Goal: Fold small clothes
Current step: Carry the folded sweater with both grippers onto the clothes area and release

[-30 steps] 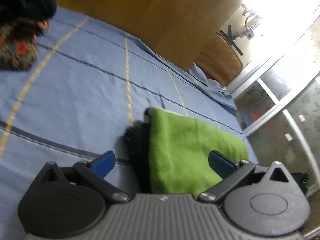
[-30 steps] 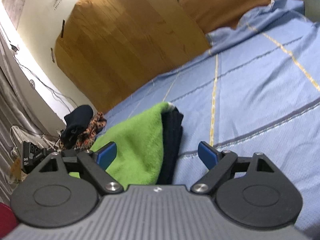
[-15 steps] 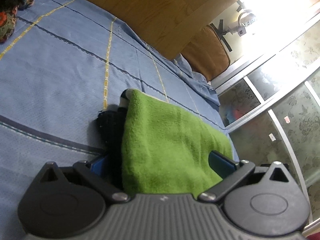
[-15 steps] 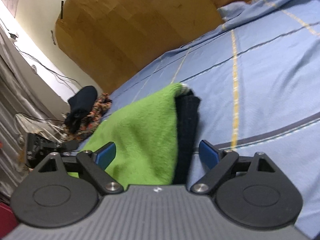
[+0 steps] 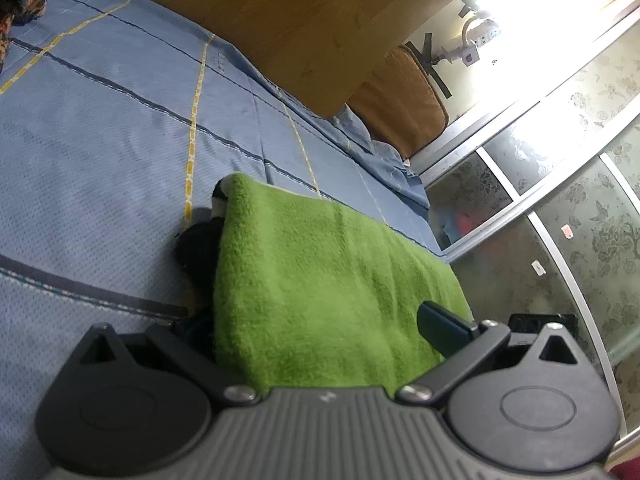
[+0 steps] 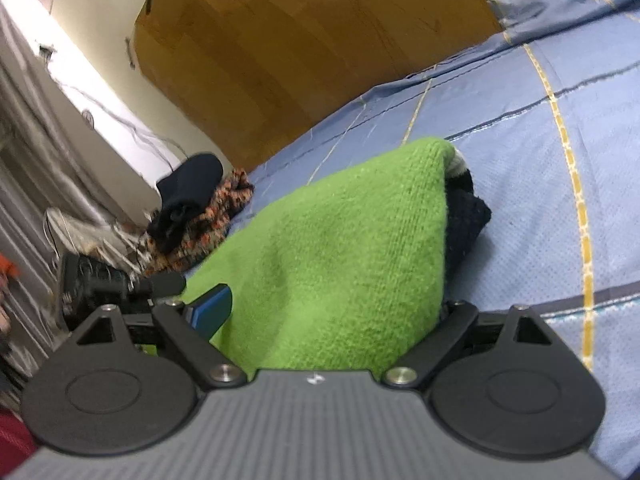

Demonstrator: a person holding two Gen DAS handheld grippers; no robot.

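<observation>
A folded green fleece garment (image 5: pixel 328 280) lies on top of a dark knitted garment (image 5: pixel 198 246) on the blue striped bedsheet (image 5: pixel 100 152). My left gripper (image 5: pixel 316 332) is open and straddles the stack's near end; one finger (image 5: pixel 444 326) shows above the green cloth, the other is hidden beside the dark garment. In the right wrist view the green garment (image 6: pixel 340 248) and the dark garment (image 6: pixel 466 216) fill the space between the fingers of my open right gripper (image 6: pixel 332 312); only its left finger (image 6: pixel 212 308) shows.
A pile of dark and patterned clothes (image 6: pixel 196 216) sits further along the bed. A wooden headboard (image 5: pixel 280 20) and brown pillow (image 5: pixel 400 100) lie behind. Frosted glass doors (image 5: pixel 560 200) stand beside the bed. My left gripper's body shows in the right wrist view (image 6: pixel 100 284).
Both grippers have pushed forward onto the stack, so that the green and dark garments now sit between the fingers and hide one finger of each.
</observation>
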